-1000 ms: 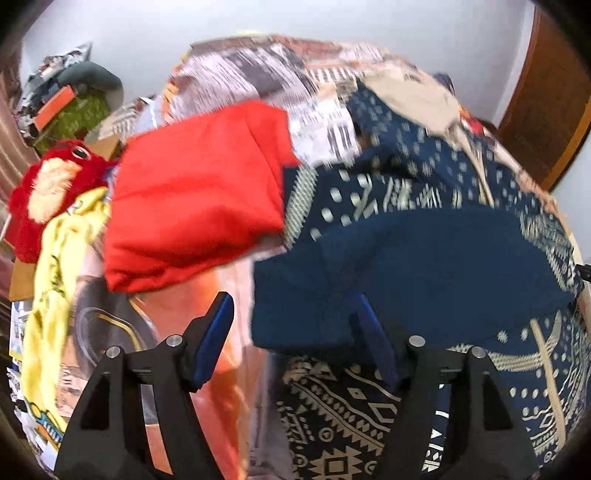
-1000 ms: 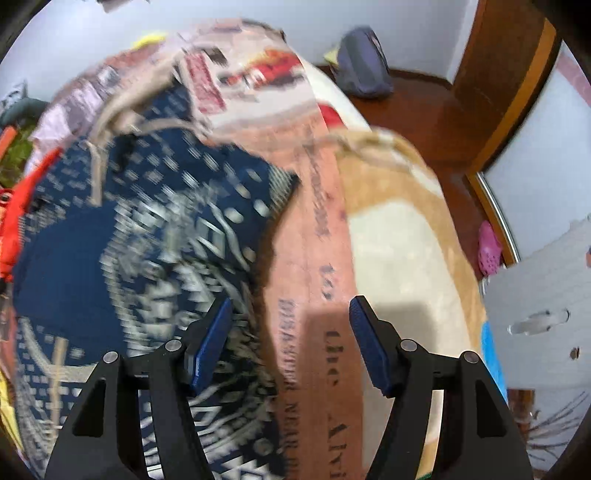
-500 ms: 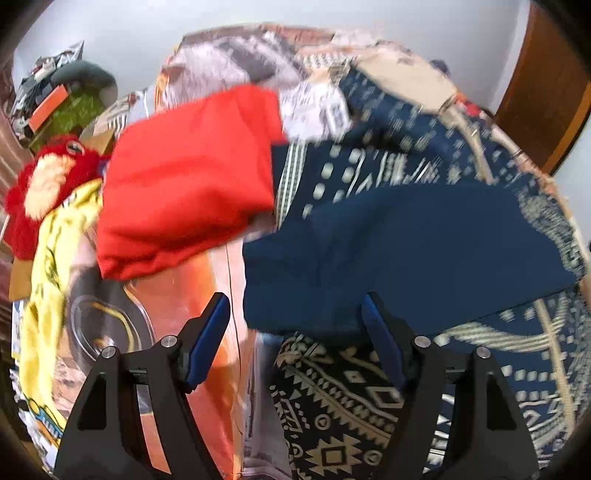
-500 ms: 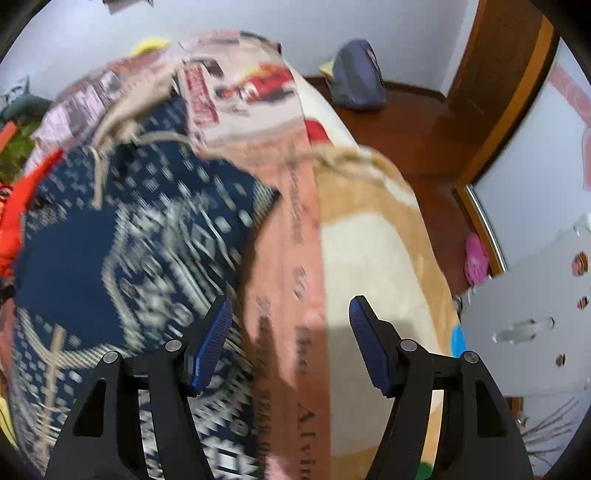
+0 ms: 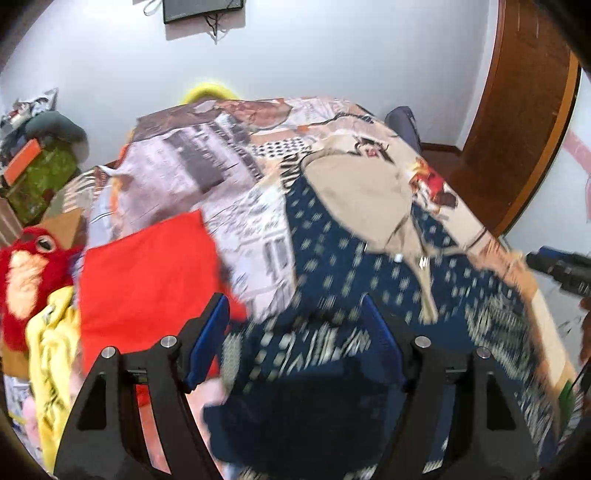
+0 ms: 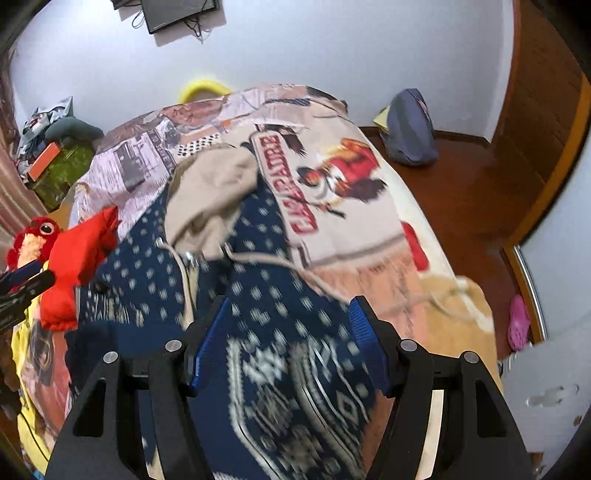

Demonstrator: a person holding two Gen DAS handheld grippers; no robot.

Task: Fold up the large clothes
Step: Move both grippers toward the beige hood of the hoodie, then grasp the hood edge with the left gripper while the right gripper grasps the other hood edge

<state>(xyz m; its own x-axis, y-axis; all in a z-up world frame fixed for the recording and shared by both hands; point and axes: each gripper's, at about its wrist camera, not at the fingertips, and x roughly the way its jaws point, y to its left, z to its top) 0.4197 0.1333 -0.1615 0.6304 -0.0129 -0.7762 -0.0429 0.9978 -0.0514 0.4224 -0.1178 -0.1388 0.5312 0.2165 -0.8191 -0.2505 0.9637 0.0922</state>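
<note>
Held the left hand-held gripper [image 5: 295,339] tilted down over the bed, blue pads spread wide, gripping nothing. Held the right hand-held gripper [image 6: 288,339] likewise, pads well apart and empty. Saw each from the other's camera only as a dark tip at the frame edge.

Found the navy patterned hoodie [image 5: 351,288] directly under both, spread across the bed's near half and blurred in both views. Saw white dots on its upper part and a white geometric band lower down. Made out its beige-lined hood [image 5: 362,199] at the far end, open side up, with pale drawstrings [image 6: 184,280] trailing over the navy cloth. Could not tell whether either pad touched the fabric.

Noted a folded red garment [image 5: 147,273] just beside the hoodie on its left, lying on the printed bed cover [image 5: 207,162]. Saw a yellow garment [image 5: 51,343] further left at the bed's edge, with a red plush toy [image 5: 26,273] above it.

Beyond the bed, spotted a grey-blue backpack [image 6: 406,125] on the wooden floor against the white wall, a brown door [image 5: 517,129] to the right, a pink slipper [image 6: 519,321] near the door frame, and a dark screen [image 5: 203,9] on the wall.
</note>
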